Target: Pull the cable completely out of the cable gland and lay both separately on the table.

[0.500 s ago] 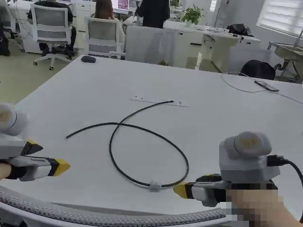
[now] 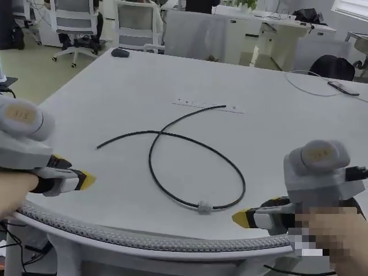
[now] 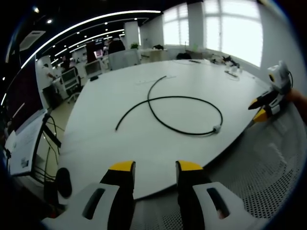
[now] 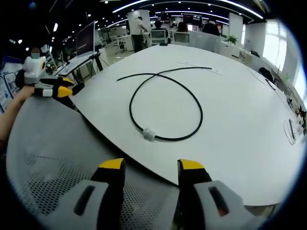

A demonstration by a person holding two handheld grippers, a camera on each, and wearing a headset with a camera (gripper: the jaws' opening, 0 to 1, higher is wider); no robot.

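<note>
Left gripper [image 3: 153,167] and right gripper [image 4: 149,165] are both empty, jaws moderately parted, at the near edge of the table [image 2: 144,75]. The cable gland [image 2: 203,207], threaded on the looped cable [image 2: 159,133], lies just ahead of the right one. Best pinch it there, grip the cable close beside, and pull straight.

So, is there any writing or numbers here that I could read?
On the left gripper, a yellow sticker: dark marks, too blurred to read.
On the right gripper, a yellow sticker: likewise unreadable.
On the cable, cable gland and table: no text seen.
</note>
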